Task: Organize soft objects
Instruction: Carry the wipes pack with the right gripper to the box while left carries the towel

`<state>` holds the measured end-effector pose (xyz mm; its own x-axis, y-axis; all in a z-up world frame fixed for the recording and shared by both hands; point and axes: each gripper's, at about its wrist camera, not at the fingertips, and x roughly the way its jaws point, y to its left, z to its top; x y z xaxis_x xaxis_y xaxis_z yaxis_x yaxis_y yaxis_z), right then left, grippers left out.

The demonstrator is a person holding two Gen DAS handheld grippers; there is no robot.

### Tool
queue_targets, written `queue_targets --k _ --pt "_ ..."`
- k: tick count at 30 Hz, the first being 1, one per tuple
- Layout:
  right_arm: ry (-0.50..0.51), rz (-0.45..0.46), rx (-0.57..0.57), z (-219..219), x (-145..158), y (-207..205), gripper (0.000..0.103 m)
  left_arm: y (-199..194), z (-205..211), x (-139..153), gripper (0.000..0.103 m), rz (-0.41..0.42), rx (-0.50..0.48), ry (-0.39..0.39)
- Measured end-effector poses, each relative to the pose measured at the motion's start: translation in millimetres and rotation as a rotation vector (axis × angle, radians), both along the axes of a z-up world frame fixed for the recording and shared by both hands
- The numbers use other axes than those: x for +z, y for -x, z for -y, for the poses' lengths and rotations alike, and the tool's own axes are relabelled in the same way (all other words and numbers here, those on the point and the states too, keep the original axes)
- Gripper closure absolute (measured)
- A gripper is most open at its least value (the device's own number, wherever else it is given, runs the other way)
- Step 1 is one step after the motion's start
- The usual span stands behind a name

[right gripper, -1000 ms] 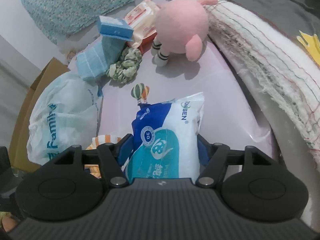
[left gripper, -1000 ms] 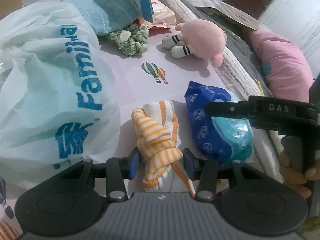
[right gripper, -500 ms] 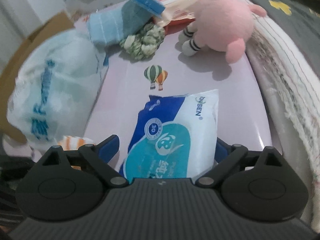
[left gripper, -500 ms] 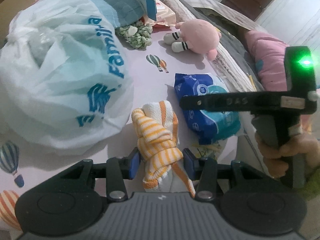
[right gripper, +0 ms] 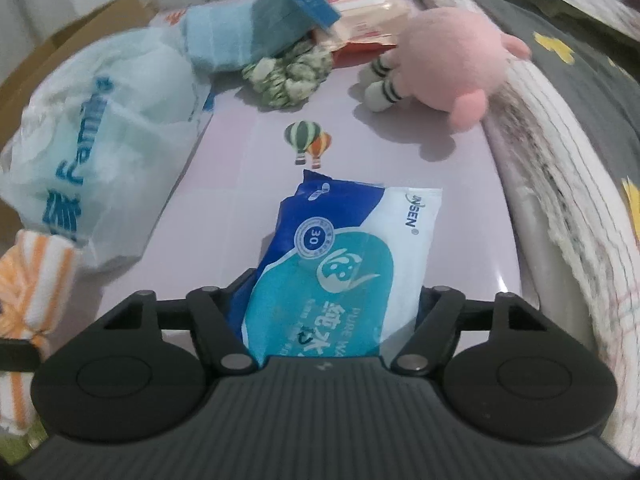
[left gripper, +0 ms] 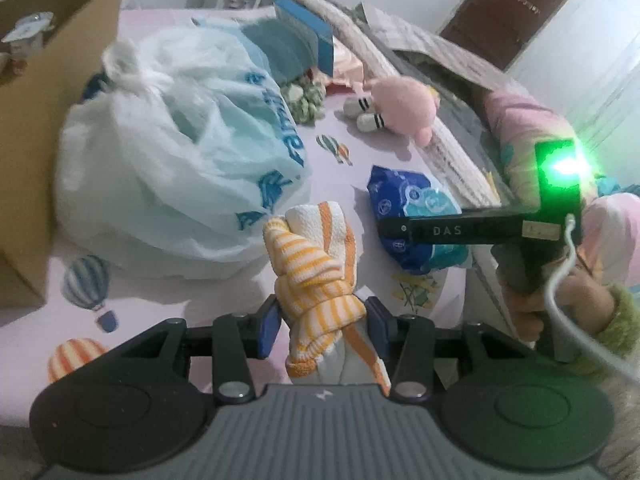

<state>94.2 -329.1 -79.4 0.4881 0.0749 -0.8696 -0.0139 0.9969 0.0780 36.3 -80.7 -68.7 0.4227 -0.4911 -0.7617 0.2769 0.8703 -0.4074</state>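
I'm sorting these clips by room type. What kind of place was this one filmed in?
Most likely a bedroom at home. The items lie on a balloon-print sheet beside folded blankets and a pink pillow, with a pink plush toy among them and a wooden door behind.

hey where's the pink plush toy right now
In the right wrist view the pink plush toy lies at the far right of the mat, against the folded blanket, just right of the green scrunchie.
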Motion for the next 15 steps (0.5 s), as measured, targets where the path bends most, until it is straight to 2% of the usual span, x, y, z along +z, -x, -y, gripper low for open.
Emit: queue_targets --k 5,8,11,15 --pt "-0.191 0.026 -0.107 22.7 7.9 12.6 0.038 12.9 -18.7 19.1 0.056 0.044 0.017 0.028" --pt "-0.255 0.062 -0.134 26.6 19.7 21.1 0.039 18.6 -32.7 33.9 0.056 0.077 0.034 0.04" --pt "-0.313 0.111 -0.131 23.6 39.6 24.6 0.039 21.5 -48.4 53.2 0.056 0.114 0.053 0.064" --pt "-0.372 0.183 -0.072 5.8 74.0 17.1 0.039 22.0 -76.8 79.3 0.056 0.159 0.105 0.086"
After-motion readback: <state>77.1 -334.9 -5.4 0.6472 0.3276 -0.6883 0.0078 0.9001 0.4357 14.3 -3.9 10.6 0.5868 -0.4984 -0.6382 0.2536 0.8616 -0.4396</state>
